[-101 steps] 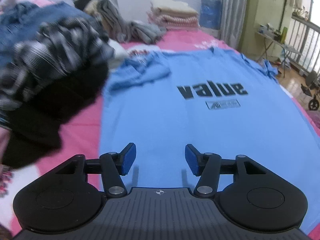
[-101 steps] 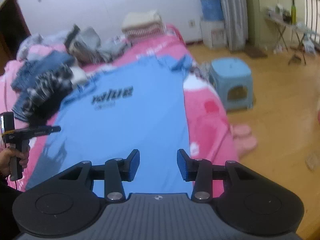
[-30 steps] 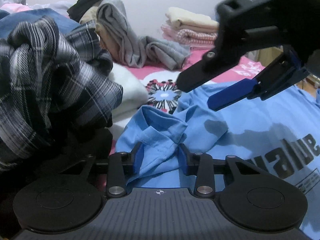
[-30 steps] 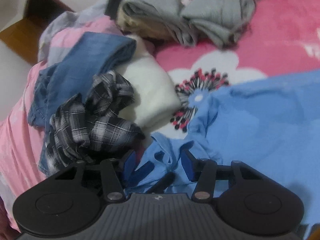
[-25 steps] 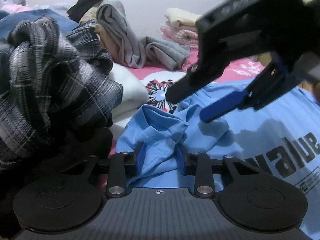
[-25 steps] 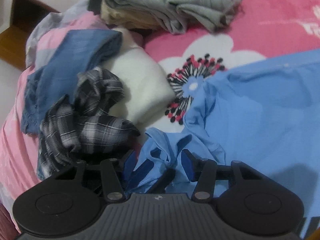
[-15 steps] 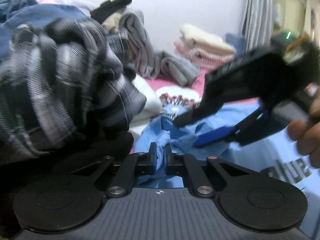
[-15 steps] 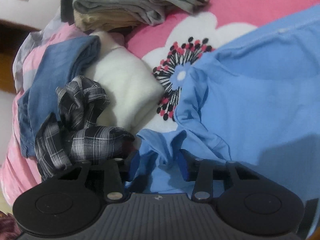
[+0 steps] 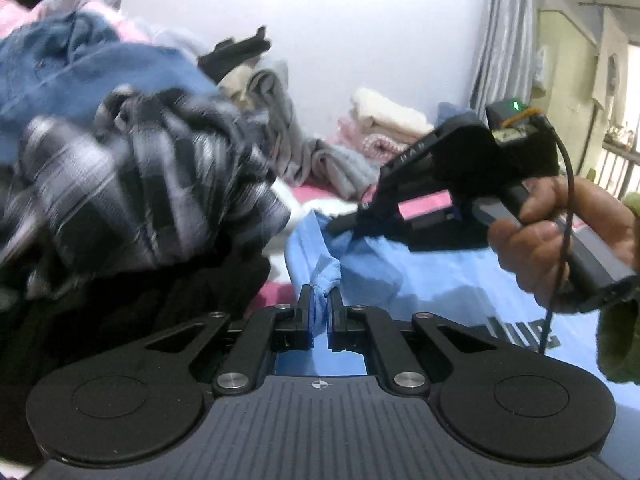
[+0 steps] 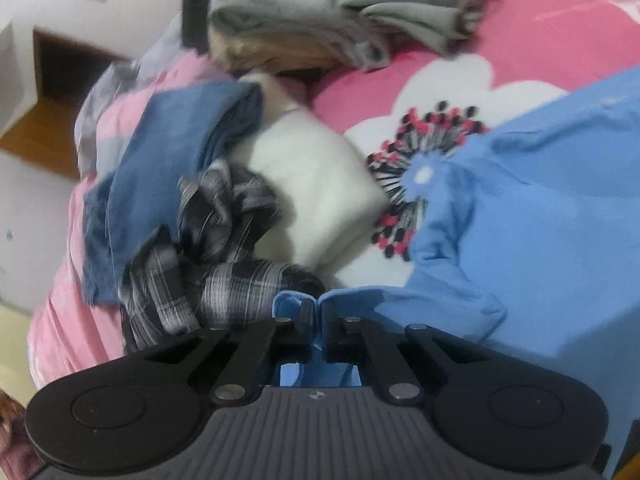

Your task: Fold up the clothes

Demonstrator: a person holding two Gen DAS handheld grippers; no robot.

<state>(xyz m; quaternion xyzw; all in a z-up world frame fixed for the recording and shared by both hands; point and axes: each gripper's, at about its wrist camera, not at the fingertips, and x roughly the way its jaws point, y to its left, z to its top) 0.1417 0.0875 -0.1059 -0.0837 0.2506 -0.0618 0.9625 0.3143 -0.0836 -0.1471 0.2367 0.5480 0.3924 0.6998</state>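
- Where the light blue cotton T-shirt (image 9: 404,276) lies spread over the pink flowered bedspread (image 10: 532,44), a bunched fold at its left sleeve is raised off the bed.
- Left tongs (image 9: 319,312): pressed together, pinching a twisted pleat of the blue fabric between the blue pads.
- Right tongs (image 10: 319,316): pressed together on a blue fabric edge; in the left wrist view they clamp the same bunch just beyond the left tongs, a hand (image 9: 560,236) on the grip.
- Crumpled black-and-white plaid garment (image 10: 208,264): just left of the pinched sleeve; touching or not cannot be told.
- Folded white cloth (image 10: 316,188): far side of the plaid garment, beside the sleeve.
- Blue denim garment (image 10: 160,176): left of the white cloth.
- Grey knit garments (image 10: 320,4): heaped at the far end of the bed.
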